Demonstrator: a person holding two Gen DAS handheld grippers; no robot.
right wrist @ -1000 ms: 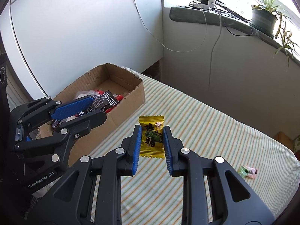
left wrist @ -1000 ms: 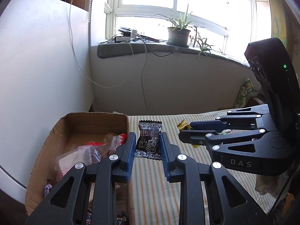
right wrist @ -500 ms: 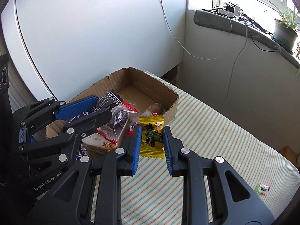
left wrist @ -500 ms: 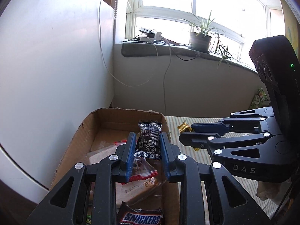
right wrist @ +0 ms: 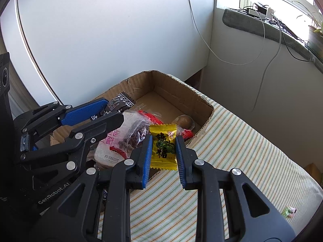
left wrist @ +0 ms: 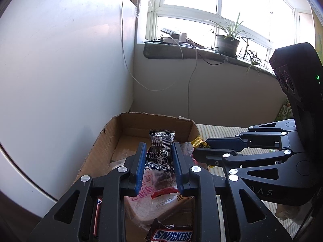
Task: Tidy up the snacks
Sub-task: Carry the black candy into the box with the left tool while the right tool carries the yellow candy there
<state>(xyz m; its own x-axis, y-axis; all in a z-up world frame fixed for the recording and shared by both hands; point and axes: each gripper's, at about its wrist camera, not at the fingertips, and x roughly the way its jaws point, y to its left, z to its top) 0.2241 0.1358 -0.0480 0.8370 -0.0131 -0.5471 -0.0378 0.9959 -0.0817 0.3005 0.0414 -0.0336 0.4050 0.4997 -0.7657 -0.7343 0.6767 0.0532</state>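
My left gripper (left wrist: pixel 158 157) is shut on a black snack packet (left wrist: pixel 160 151), held above the inside of the cardboard box (left wrist: pixel 101 141). In the right wrist view the same packet (right wrist: pixel 119 102) sticks out of the left gripper (right wrist: pixel 105 113) over the box (right wrist: pixel 181 92). My right gripper (right wrist: pixel 163 149) is shut on a yellow candy packet (right wrist: pixel 164 147), hanging over the box's near wall beside the striped cloth. Its gold end (left wrist: pixel 198 142) shows in the left wrist view between the right gripper's fingers (left wrist: pixel 222 143).
The box holds a wrapped bread slice (left wrist: pixel 161 199), a Snickers bar (left wrist: pixel 173 236), a red-edged clear packet (right wrist: pixel 133 135) and a round brown sweet (right wrist: pixel 184 121). A small green candy (right wrist: pixel 289 210) lies on the striped cloth (right wrist: pixel 232 151). White panel on the left, windowsill with plant (left wrist: pixel 227 44) behind.
Both grippers have carried their packets leftward from over the striped cloth to over the box. Both grips are unchanged.
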